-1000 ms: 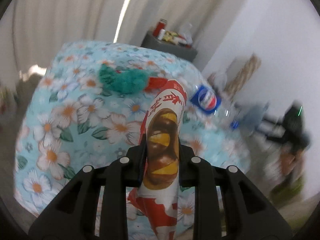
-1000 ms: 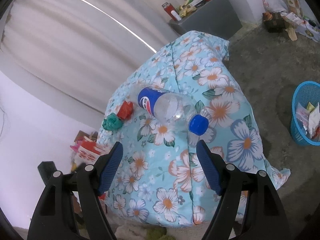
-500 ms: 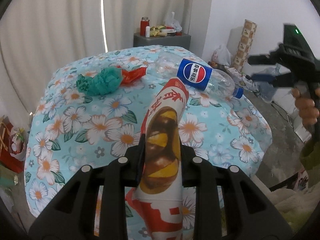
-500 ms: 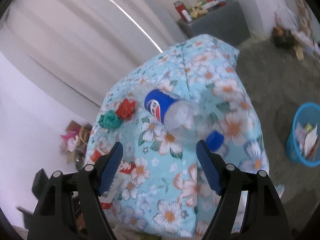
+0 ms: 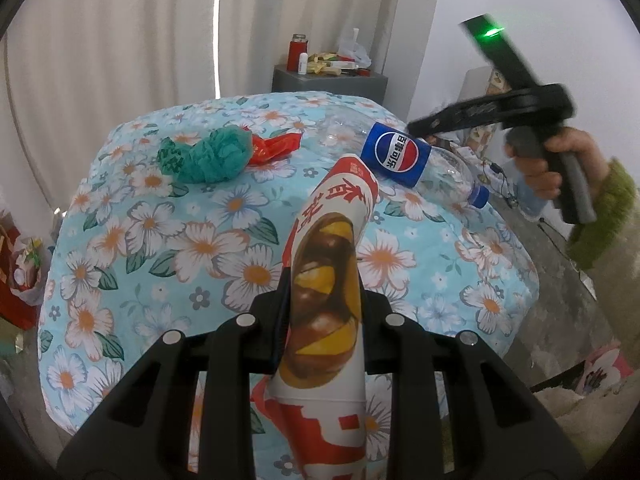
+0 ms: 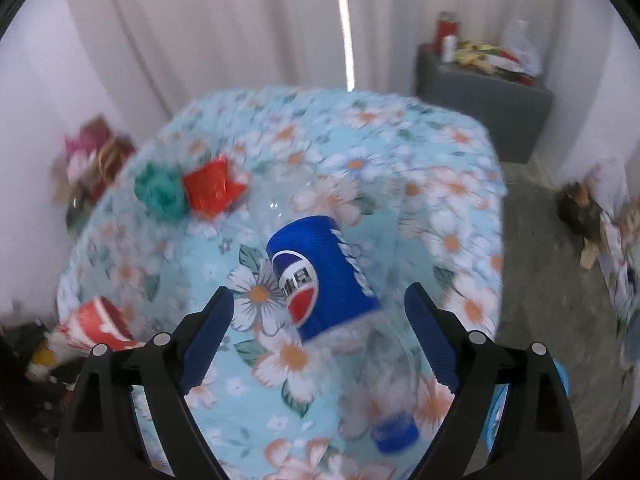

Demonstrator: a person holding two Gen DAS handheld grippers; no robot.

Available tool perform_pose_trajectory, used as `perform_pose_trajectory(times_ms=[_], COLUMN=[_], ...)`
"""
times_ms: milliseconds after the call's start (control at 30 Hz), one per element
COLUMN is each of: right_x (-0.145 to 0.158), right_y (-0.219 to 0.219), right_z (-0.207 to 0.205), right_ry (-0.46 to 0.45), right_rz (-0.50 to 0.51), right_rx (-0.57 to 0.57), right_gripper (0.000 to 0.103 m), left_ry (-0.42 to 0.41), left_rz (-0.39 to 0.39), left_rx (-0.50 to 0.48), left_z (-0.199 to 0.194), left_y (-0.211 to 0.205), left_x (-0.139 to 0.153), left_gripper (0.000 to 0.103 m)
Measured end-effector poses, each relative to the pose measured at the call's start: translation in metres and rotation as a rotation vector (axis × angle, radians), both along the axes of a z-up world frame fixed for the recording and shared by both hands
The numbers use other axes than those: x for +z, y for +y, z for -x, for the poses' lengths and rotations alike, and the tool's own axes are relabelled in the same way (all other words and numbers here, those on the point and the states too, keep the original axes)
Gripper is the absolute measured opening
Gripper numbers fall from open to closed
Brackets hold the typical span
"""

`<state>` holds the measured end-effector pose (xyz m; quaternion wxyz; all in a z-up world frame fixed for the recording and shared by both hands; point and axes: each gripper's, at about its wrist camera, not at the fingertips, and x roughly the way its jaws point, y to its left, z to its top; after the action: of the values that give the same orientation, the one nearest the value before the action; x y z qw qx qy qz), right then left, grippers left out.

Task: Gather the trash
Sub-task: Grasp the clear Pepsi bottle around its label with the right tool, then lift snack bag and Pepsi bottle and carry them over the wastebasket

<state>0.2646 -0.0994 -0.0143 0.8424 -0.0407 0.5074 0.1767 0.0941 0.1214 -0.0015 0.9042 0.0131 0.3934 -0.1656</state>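
Note:
My left gripper is shut on a flattened red-and-white paper cup and holds it over the floral tablecloth. A clear Pepsi bottle with a blue cap lies on its side near the right edge. My right gripper hovers over this bottle with its jaws opening wide. The label lies between the blue pads, and they do not touch it. A crumpled green wad and a red wrapper lie together at the far left.
A grey cabinet with a red flask and clutter stands against the curtains behind the table. Bags and boxes sit on the floor to the left. Bare concrete floor runs along the right, with more clutter by the wall.
My right gripper has swung in over the Pepsi bottle, rolled upright, and spread its jaws wider. The left gripper's view levelled out, then held still with the cup.

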Motion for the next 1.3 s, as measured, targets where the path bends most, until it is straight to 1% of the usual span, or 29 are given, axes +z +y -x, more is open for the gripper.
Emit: perform_pose_trajectory(times_ms=[100, 133, 167, 200, 233, 300, 400, 467, 533, 667, 700, 800, 867, 1033, 1200, 1300], right_x=[-0.019, -0.023, -0.024, -0.023, -0.021, -0.017, -0.014, -0.012, -0.012, -0.021, -0.023, -0.027, -0.028, -0.03, -0.032, -0.032], right_y=[0.006, 0.006, 0.004, 0.002, -0.001, -0.01, -0.03, -0.046, -0.069, -0.086, -0.087, -0.085, -0.078, -0.072, -0.064, -0.061], right_z=[-0.012, -0.013, -0.012, -0.008, -0.006, 0.005, 0.026, 0.044, 0.068, 0.112, 0.119, 0.139, 0.142, 0.134, 0.13, 0.13], right_ry=[0.075, 0.09, 0.089, 0.08, 0.083, 0.103, 0.131, 0.16, 0.204, 0.267, 0.27, 0.218, 0.191, 0.178, 0.164, 0.165], right_rz=[0.019, 0.019, 0.038, 0.059, 0.053, 0.006, -0.041, -0.11, -0.211, -0.346, -0.353, -0.337, -0.321, -0.306, -0.235, -0.213], right_rx=[0.002, -0.011, -0.036, -0.057, -0.068, -0.092, -0.165, -0.23, -0.309, -0.381, -0.39, -0.408, -0.4, -0.397, -0.383, -0.367], right_gripper=[0.085, 0.082, 0.078, 0.067, 0.066, 0.064, 0.063, 0.063, 0.063, 0.063, 0.063, 0.064, 0.064, 0.065, 0.065, 0.065], left_ry=[0.008, 0.011, 0.015, 0.018, 0.018, 0.022, 0.026, 0.021, 0.019, 0.016, 0.014, 0.008, 0.004, -0.011, -0.013, -0.013], left_rz=[0.015, 0.018, 0.017, 0.017, 0.019, 0.023, 0.019, 0.011, 0.006, -0.01, -0.018, -0.042, -0.06, -0.111, -0.139, -0.152], left_rx=[0.017, 0.024, 0.029, 0.032, 0.032, 0.026, 0.008, -0.007, -0.02, -0.04, -0.046, -0.057, -0.063, -0.072, -0.068, -0.071], left_z=[-0.003, -0.005, -0.006, -0.009, -0.01, -0.015, -0.022, -0.025, -0.028, -0.033, -0.034, -0.036, -0.038, -0.038, -0.038, -0.038], left_y=[0.003, 0.005, 0.005, 0.006, 0.006, 0.004, -0.005, -0.011, -0.018, -0.029, -0.033, -0.04, -0.046, -0.057, -0.065, -0.067], left_x=[0.0, 0.0, 0.0, 0.001, 0.002, 0.003, 0.005, 0.005, 0.005, 0.004, 0.003, 0.002, 0.002, 0.003, 0.004, 0.005], left_gripper=[0.024, 0.023, 0.023, 0.022, 0.022, 0.021, 0.021, 0.021, 0.021, 0.021, 0.021, 0.022, 0.022, 0.022, 0.023, 0.023])
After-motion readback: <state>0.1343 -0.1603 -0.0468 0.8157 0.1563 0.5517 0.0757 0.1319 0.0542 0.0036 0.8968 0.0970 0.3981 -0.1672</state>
